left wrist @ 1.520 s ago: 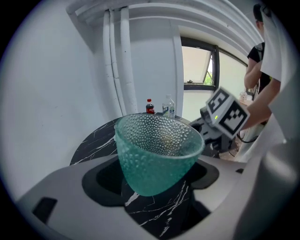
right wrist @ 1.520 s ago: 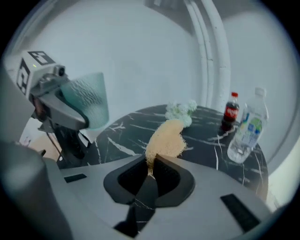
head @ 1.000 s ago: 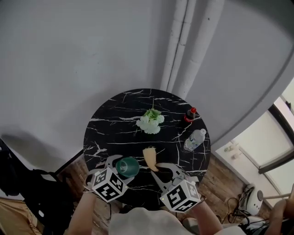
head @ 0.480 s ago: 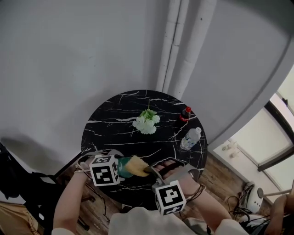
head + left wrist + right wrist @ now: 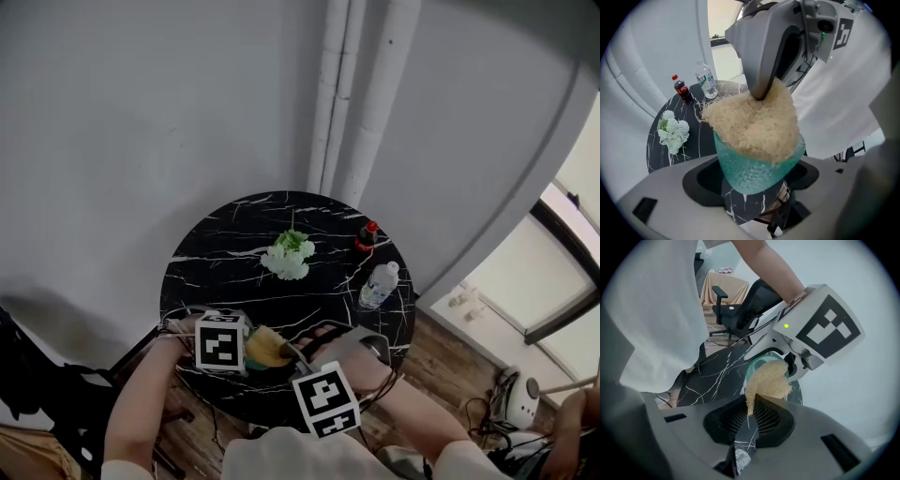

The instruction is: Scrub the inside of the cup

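Note:
A teal textured cup (image 5: pixel 754 166) lies tipped on its side between the jaws of my left gripper (image 5: pixel 752 183), which is shut on it. A tan loofah sponge (image 5: pixel 752 124) fills the cup's mouth and bulges over the rim. My right gripper (image 5: pixel 752 404) is shut on the loofah's (image 5: pixel 769 379) near end and pushes it into the cup (image 5: pixel 751 367). In the head view both grippers meet over the table's near edge, left gripper (image 5: pixel 239 349) and right gripper (image 5: pixel 292 362), with the loofah (image 5: pixel 264 347) between them. The cup's inside is hidden.
On the round black marble table (image 5: pixel 234 281) lie a white and green flower bunch (image 5: pixel 286 255), a small cola bottle (image 5: pixel 366 236) and a clear water bottle (image 5: pixel 378 284). Pipes (image 5: pixel 356 94) run up the wall behind. An office chair (image 5: pixel 736 315) stands at the left.
The cup stood upright on the table with the loofah held beside it. Now the cup is lifted and tipped toward the right gripper, and the loofah has gone into its mouth.

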Action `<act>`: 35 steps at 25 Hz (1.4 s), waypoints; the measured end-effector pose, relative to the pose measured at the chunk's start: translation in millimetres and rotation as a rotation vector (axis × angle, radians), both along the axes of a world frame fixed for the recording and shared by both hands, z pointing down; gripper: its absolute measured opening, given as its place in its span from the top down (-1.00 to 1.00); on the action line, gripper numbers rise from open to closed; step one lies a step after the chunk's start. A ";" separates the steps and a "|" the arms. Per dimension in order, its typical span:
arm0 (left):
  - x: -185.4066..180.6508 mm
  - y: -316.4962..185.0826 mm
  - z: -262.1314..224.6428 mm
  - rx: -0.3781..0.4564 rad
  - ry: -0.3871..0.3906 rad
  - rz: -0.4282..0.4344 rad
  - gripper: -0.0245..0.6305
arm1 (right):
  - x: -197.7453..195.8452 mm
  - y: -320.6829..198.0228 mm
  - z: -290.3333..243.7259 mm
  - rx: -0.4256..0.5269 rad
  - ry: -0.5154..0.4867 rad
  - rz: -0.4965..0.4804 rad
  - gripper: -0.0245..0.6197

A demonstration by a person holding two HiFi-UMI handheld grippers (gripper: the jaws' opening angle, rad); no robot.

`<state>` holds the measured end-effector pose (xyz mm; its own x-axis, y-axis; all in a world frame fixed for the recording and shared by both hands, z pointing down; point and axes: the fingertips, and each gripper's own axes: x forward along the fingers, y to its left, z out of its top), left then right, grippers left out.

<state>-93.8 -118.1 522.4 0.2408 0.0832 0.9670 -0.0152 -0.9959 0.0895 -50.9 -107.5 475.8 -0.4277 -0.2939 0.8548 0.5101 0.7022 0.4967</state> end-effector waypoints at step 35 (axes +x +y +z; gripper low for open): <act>7.6 -8.8 -28.4 -0.012 -0.111 0.088 -0.20 | -27.5 -23.7 -19.1 -0.014 0.000 -0.008 0.77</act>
<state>-86.3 -127.0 494.0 0.1232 0.1108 0.9862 0.0614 -0.9927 0.1038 -78.4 -131.2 456.7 -0.4303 -0.2784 0.8587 0.5156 0.7050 0.4869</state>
